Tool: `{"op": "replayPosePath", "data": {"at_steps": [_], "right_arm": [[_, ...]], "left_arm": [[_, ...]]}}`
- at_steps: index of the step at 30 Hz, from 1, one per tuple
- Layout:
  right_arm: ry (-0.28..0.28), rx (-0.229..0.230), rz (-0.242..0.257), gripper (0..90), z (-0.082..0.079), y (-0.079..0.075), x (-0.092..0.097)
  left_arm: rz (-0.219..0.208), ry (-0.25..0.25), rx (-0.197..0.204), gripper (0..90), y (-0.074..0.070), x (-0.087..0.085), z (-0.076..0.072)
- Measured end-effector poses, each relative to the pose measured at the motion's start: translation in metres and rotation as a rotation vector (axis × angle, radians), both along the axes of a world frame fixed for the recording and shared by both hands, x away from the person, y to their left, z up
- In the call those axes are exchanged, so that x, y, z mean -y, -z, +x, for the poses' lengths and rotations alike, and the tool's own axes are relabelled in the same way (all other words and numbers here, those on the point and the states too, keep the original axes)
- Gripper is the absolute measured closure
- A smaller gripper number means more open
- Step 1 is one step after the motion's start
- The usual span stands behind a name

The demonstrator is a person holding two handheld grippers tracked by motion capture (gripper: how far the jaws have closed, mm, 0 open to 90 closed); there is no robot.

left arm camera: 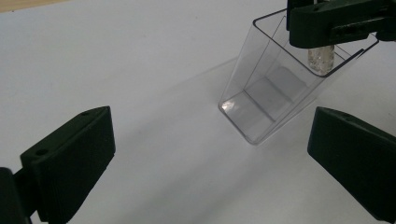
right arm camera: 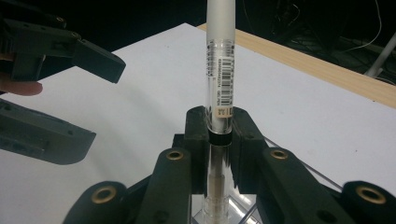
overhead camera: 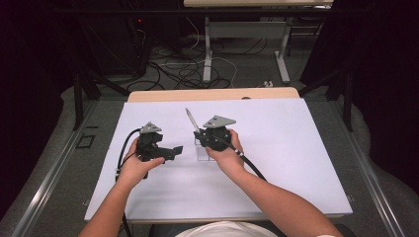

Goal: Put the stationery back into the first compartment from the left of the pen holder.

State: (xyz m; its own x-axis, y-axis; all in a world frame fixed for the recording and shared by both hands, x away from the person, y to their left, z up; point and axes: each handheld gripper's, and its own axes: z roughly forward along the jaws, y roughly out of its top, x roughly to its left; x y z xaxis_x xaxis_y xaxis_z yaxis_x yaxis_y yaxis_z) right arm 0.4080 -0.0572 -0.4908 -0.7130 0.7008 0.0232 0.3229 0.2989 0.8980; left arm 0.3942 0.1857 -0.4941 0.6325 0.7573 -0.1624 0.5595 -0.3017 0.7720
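Note:
A clear pen with a white cap and a barcode label (right arm camera: 219, 70) stands clamped between the jaws of my right gripper (right arm camera: 219, 135). In the high view the pen (overhead camera: 190, 118) slants up and to the left out of the right gripper (overhead camera: 200, 137). Its lower end (left arm camera: 321, 58) hangs inside the mouth of a clear plastic pen holder (left arm camera: 261, 100), which stands on the white sheet under the right gripper (left arm camera: 336, 21). My left gripper (overhead camera: 174, 149) hovers a little left of the holder (overhead camera: 203, 150). Its jaws stand wide apart with nothing between them (left arm camera: 210, 158).
A white sheet (overhead camera: 296, 148) covers the table, with a wooden strip (overhead camera: 212, 95) along its far edge. Beyond it lie cables (overhead camera: 183, 74) on the floor and the white legs of another table (overhead camera: 207, 49). Metal rails run along both sides.

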Motion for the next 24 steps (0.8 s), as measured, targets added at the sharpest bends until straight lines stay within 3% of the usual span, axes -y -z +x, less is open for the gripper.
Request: {"op": "replayPosePath", "data": {"at_steps": [3, 7, 13, 18, 20, 24], "right_arm": [[-0.009, 0.002, -0.017, 79.4, 0.0, 0.0, 0.0], [0.005, 0.007, -0.002, 78.9, 0.0, 0.002, 0.001], [0.008, 0.006, -0.003, 64.5, -0.002, -0.005, 0.005], [0.001, 0.027, -0.002, 48.0, -0.004, -0.013, 0.019], [0.017, 0.046, 0.002, 45.2, -0.006, -0.016, 0.026], [0.06, 0.01, 0.055, 36.6, -0.01, -0.019, 0.047]], "left_arm": [[-0.007, -0.006, -0.002, 0.7, 0.0, 0.0, 0.0], [0.0, -0.003, -0.008, 0.7, 0.0, 0.0, 0.0], [0.002, -0.005, -0.009, 0.7, 0.0, -0.002, 0.0], [-0.01, -0.019, -0.004, 0.8, 0.0, -0.003, 0.0], [-0.008, -0.023, -0.01, 0.7, -0.001, -0.004, 0.0], [-0.013, -0.037, -0.004, 0.7, 0.0, -0.006, 0.0]]}}
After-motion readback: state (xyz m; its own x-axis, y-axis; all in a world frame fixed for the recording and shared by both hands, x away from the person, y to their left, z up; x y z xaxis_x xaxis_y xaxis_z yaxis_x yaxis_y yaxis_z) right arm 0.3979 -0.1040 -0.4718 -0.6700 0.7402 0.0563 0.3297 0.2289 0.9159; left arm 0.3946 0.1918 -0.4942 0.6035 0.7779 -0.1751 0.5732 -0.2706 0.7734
